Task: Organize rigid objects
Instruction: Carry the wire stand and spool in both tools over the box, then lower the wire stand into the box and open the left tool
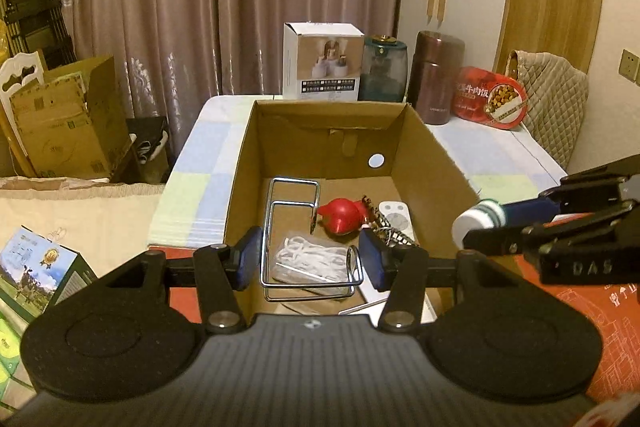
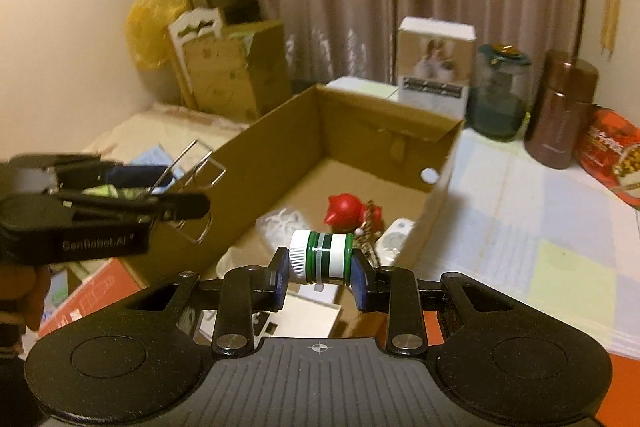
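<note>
An open cardboard box [image 1: 432, 163] [image 2: 280, 143] stands on the table. In it lie a red toy [image 1: 342, 217] [image 2: 344, 213], a bag of white cords [image 1: 308, 259], a white remote [image 1: 394, 217] and a checked item. My left gripper [image 1: 310, 261] is shut on a chrome wire rack [image 1: 294, 203] [image 2: 200, 171], held over the box's near left side. My right gripper [image 2: 320, 267] [image 1: 492, 227] is shut on a small green-and-white capped bottle [image 2: 322, 257] [image 1: 478, 221], held above the box's near right edge.
At the table's back stand a white product box [image 1: 322, 63], a teal jar [image 1: 382, 69], a maroon flask [image 1: 436, 79] and a red tin [image 1: 490, 99]. Cardboard boxes [image 1: 66, 119] stand at the left. A red box [image 1: 568, 307] and white papers [image 2: 308, 315] lie below the grippers.
</note>
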`<state>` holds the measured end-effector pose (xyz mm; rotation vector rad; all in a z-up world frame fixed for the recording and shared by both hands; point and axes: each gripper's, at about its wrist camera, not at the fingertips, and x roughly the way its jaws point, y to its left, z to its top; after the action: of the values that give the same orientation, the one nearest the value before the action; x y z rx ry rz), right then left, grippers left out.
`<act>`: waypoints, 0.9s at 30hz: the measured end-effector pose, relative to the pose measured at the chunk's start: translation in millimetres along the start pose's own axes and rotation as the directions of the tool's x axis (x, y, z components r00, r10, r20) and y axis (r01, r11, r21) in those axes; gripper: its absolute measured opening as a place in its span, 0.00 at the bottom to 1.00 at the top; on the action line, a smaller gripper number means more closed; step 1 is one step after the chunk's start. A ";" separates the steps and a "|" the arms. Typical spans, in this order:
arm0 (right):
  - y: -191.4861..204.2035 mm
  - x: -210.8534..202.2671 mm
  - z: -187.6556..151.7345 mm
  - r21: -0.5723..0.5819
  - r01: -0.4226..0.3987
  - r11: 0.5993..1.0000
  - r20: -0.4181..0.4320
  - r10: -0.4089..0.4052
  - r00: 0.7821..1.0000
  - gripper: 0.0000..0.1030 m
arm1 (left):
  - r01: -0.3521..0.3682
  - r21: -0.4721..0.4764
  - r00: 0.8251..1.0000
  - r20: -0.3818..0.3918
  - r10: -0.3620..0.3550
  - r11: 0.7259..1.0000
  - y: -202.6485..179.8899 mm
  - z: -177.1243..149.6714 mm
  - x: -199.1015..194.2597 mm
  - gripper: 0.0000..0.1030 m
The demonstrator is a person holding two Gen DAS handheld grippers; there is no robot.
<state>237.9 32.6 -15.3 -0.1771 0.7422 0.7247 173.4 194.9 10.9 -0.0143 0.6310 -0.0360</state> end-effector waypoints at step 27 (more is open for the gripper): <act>8.9 20.1 -6.8 0.024 -0.021 0.999 -0.047 0.022 0.999 0.29 | 0.002 -0.015 0.999 -0.038 -0.003 1.000 6.7 -7.1 11.1 0.49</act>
<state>238.5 47.4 -32.9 -0.1657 0.7979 0.7345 178.4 201.2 -1.5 -0.0293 0.6689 -0.0336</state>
